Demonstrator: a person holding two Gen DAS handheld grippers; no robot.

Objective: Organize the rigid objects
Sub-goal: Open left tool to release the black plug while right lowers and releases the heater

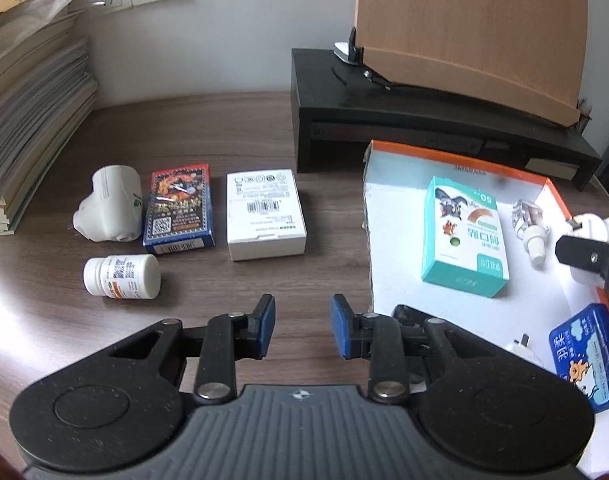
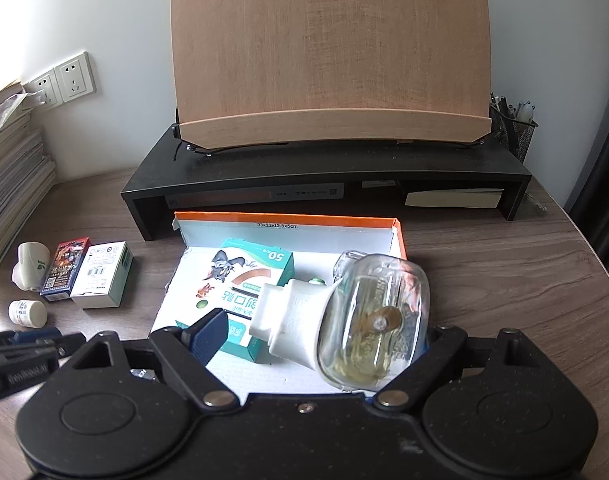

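The plug-in bottle (image 2: 368, 320), a white plug with a clear round tank, hangs in the air over the white box with the orange rim (image 2: 288, 218). The right gripper (image 2: 316, 336) has it between its jaws. I can see one blue pad on the plug side. The other pad is hidden behind the clear tank, so I cannot see just where it presses.

The left gripper (image 1: 300, 328) is over the bare desk (image 1: 224, 128), at about nine o'clock from the box. Its jaws stand a little apart with nothing in the gap.

Inside the box a green packet (image 1: 464, 236) lies flat. At three o'clock from it is a second clear bottle (image 1: 528, 224), partly hidden behind the held one in the right view. A blue tin (image 1: 584, 364) sits at the box's five o'clock corner, cut off by the edge of the picture. A small white plug (image 1: 518, 348) peeks out beside it. Something black (image 1: 408, 314) lies behind the left gripper's finger, and I cannot tell what it is.

Out on the desk, at nine o'clock from the box, are a white carton (image 1: 264, 212), a pack of cards (image 1: 180, 208), a crumpled white thing (image 1: 112, 208) and a pill bottle (image 1: 122, 276) on its side. The carton, the cards and the white thing lie side by side, and the pill bottle lies apart from them.
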